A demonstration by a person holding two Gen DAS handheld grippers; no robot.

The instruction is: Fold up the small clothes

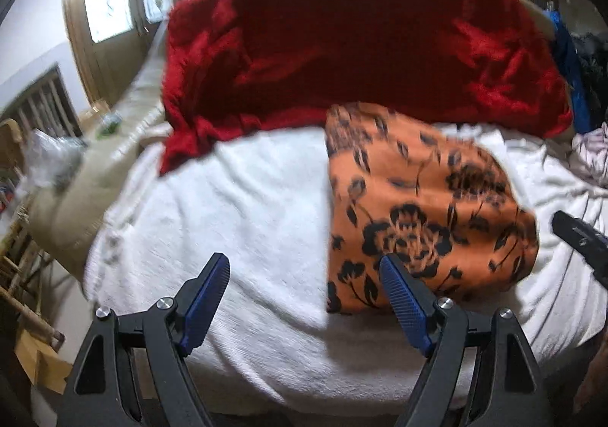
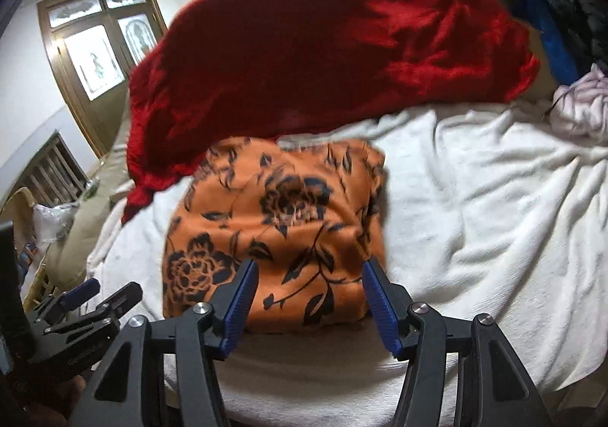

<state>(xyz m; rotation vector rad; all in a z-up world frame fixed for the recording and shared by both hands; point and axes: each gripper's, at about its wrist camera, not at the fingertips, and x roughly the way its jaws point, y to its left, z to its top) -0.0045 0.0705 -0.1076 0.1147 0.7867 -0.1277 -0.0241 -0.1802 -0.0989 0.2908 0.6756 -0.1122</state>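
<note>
White bedsheet (image 2: pixel 475 199) under red blanket (image 2: pixel 304 58)

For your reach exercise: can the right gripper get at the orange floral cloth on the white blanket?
Probably yes: the right gripper is open, right before the orange floral cloth, and nothing lies between them.

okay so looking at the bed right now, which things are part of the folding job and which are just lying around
In the job:
orange black-flowered folded cloth
left gripper, open
right gripper, open

Lying about:
fuzzy red blanket
crumpled pale lilac garment
blue fabric
white towelling bedcover
</note>
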